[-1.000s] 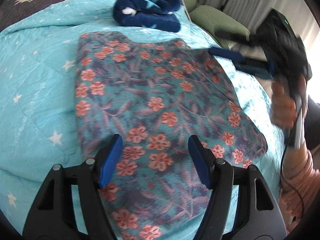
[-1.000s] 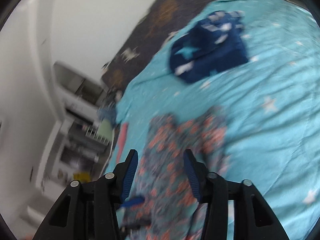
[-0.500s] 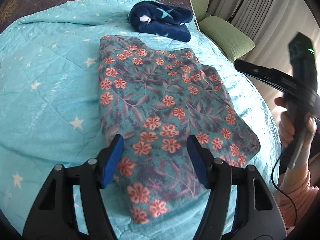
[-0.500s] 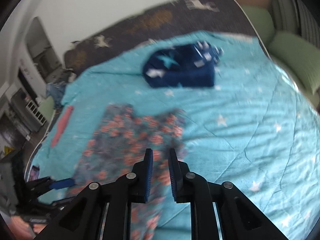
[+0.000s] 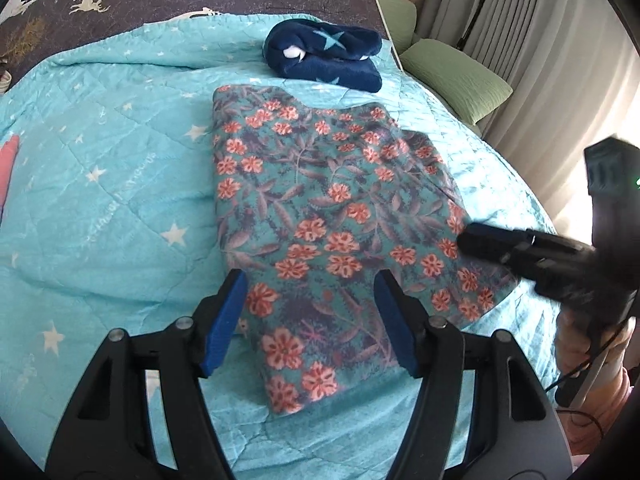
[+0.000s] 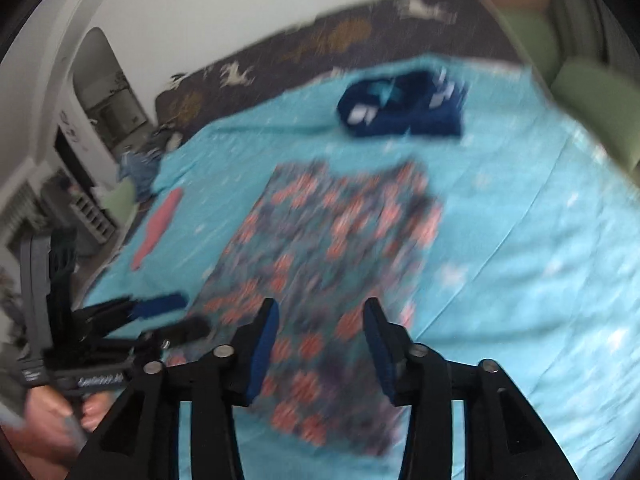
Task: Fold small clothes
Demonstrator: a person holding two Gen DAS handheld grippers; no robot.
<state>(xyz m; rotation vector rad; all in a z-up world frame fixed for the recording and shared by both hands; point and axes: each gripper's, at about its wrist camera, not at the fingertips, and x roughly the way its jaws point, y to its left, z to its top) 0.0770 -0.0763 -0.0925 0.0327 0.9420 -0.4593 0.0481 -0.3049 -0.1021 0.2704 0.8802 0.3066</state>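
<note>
A teal garment with orange flowers [image 5: 328, 216] lies folded flat on the turquoise star quilt [image 5: 104, 184]. My left gripper [image 5: 308, 304] hovers open above its near end, with nothing held between the blue pads. In the blurred right wrist view the same floral garment [image 6: 328, 256] lies ahead, and my right gripper [image 6: 318, 340] hangs over its near edge. Its jaws are opening and nothing is pinched between them. In the left wrist view the right gripper [image 5: 472, 238] comes in from the right, over the garment's edge. The right wrist view shows the left gripper [image 6: 176, 312] at lower left.
A folded navy fleece with stars [image 5: 324, 60] sits at the far end of the quilt. Green pillows [image 5: 456, 76] and curtains line the right side. A pink item [image 6: 158, 228] lies near the quilt's left edge. Shelving stands beyond the bed at left.
Both grippers have drawn back from the floral garment, which now lies flat and free. The right gripper narrowed and then widened while swinging round to face the bed.
</note>
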